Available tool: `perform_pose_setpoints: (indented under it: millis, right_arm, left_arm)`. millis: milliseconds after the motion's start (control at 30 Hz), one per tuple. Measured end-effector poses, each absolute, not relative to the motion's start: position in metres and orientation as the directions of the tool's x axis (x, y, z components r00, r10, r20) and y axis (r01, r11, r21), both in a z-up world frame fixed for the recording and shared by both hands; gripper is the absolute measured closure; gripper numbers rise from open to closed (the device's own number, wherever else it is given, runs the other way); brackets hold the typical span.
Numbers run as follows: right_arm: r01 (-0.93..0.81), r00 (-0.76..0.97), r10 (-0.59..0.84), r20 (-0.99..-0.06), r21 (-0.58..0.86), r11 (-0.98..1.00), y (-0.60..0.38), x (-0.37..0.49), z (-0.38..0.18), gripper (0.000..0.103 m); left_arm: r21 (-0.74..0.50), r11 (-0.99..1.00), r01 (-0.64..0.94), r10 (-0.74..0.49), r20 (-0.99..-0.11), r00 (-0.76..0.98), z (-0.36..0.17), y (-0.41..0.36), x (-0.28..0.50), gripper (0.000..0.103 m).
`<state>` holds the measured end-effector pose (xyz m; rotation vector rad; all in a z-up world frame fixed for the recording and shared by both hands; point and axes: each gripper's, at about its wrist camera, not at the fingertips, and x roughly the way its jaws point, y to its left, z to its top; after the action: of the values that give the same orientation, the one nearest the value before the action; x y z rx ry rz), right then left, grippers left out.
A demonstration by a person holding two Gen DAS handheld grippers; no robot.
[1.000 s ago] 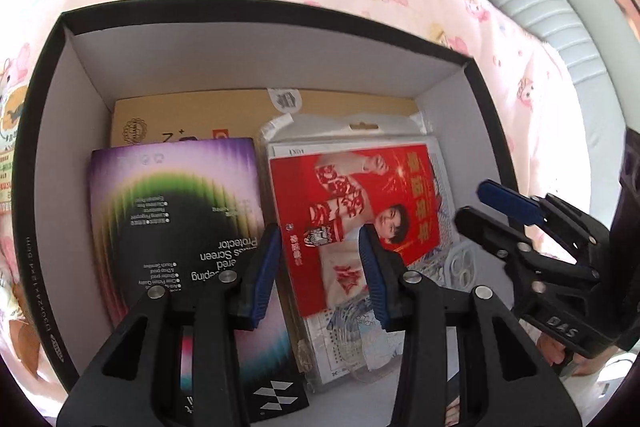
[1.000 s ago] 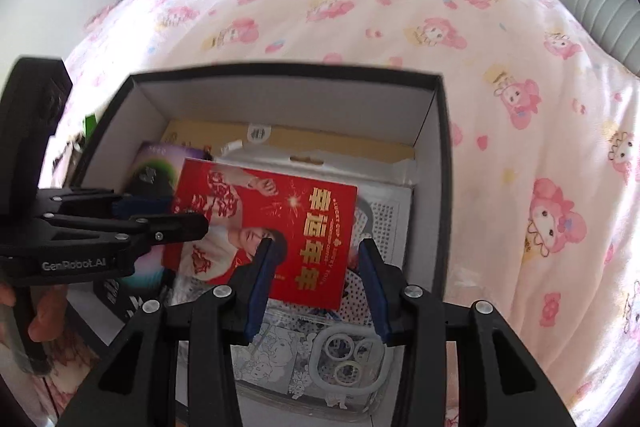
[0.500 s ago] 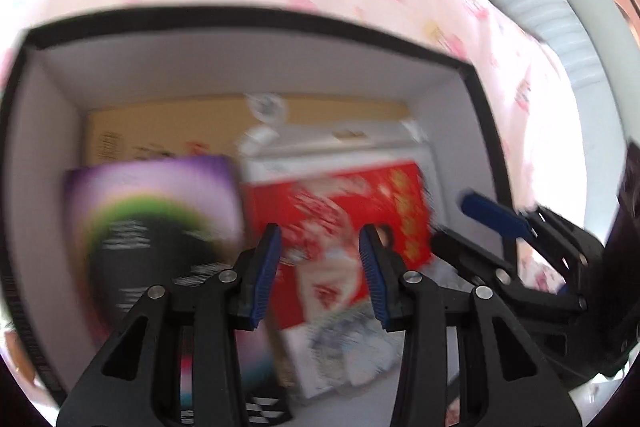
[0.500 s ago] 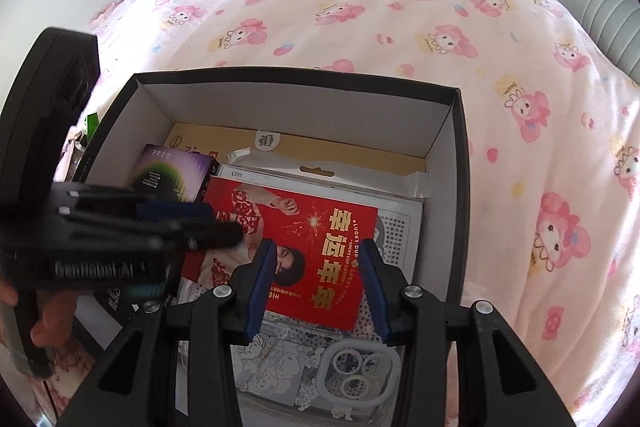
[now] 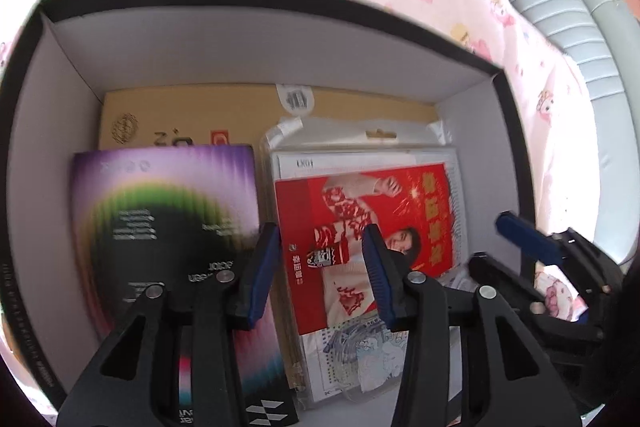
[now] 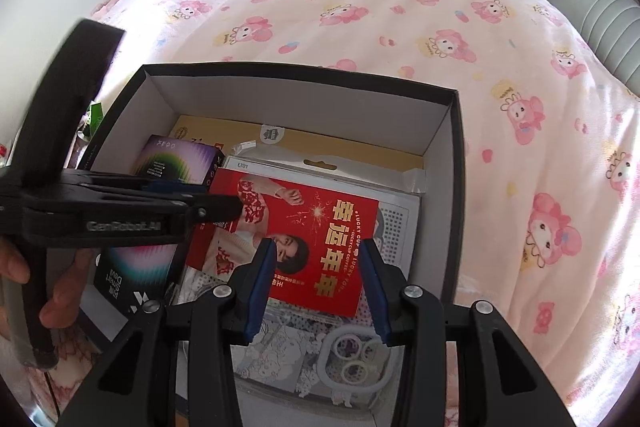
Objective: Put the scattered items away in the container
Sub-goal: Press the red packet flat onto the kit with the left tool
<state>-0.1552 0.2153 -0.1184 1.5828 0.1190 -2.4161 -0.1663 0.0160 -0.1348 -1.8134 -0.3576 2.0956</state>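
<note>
Both tools are hovering over the box (image 6: 452, 187) on the bed (image 6: 360, 7), where the packets are lying flat to fit. Left tool (image 5: 318, 267) is opening its jaws above the red packet (image 5: 372, 227), seemingly gripping nothing; right tool (image 6: 316, 283) is sitting part open, empty.

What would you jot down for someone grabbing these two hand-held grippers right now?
Left gripper: empty, jaws opening, above the box.
Right gripper: open, empty, also over the box.
In the black cardboard box with white inner walls, on the pink cartoon-print bedspread: tan flat carton at the bottom, purple-and-black screen-protector pack, clear plastic craft packet, red printed card on top.
Done: these four are inside.
Left: check beside the box; little shows there.
</note>
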Motion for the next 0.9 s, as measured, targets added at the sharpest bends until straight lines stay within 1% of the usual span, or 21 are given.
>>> perform_pose_setpoints:
  millis: [67, 100, 333, 467, 567, 633, 700, 800, 833, 900]
  right_arm:
    - [0.242, -0.382, -0.159, -0.910, 0.068, -0.968, 0.220, -0.153, -0.117, 0.064]
    - [0.236, -0.383, -0.155, -0.911, 0.066, -0.970, 0.223, -0.154, -0.117, 0.064]
    - [0.195, -0.413, -0.170, -0.895, 0.095, -0.976, 0.241, -0.146, -0.108, 0.064]
    - [0.184, -0.420, -0.170, -0.891, 0.100, -0.978, 0.248, -0.152, -0.104, 0.065]
    - [0.193, -0.408, -0.189, -0.893, 0.118, -0.974, 0.248, -0.161, -0.103, 0.065]
    - [0.210, -0.393, -0.210, -0.895, 0.135, -0.968, 0.242, -0.170, -0.106, 0.064]
    - [0.227, -0.386, -0.227, -0.894, 0.146, -0.963, 0.235, -0.175, -0.107, 0.064]
    - [0.220, -0.404, -0.211, -0.890, 0.129, -0.967, 0.232, -0.175, -0.108, 0.064]
    - [0.207, -0.415, -0.201, -0.887, 0.123, -0.971, 0.235, -0.174, -0.107, 0.064]
    - [0.190, -0.423, -0.200, -0.884, 0.129, -0.973, 0.241, -0.171, -0.105, 0.064]
  left_arm:
    - [-0.397, -0.911, -0.109, 0.409, -0.903, -0.128, -0.132, 0.016, -0.165, 0.058]
    - [-0.406, -0.907, -0.113, 0.418, -0.898, -0.134, -0.130, 0.015, -0.164, 0.055]
    - [-0.471, -0.873, -0.127, 0.487, -0.858, -0.161, -0.120, -0.005, -0.154, 0.055]
    - [-0.448, -0.881, -0.152, 0.472, -0.851, -0.230, -0.104, -0.009, -0.158, 0.056]
    - [-0.435, -0.884, -0.172, 0.465, -0.859, -0.214, -0.099, -0.003, -0.182, 0.056]
    - [-0.394, -0.905, -0.161, 0.421, -0.886, -0.194, -0.102, 0.004, -0.181, 0.056]
    - [-0.384, -0.913, -0.139, 0.403, -0.900, -0.165, -0.113, 0.014, -0.191, 0.056]
    - [-0.405, -0.907, -0.115, 0.419, -0.896, -0.146, -0.130, 0.013, -0.181, 0.056]
    - [-0.410, -0.904, -0.120, 0.425, -0.893, -0.148, -0.139, 0.015, -0.190, 0.056]
    - [-0.423, -0.897, -0.125, 0.438, -0.888, -0.141, -0.140, 0.012, -0.189, 0.056]
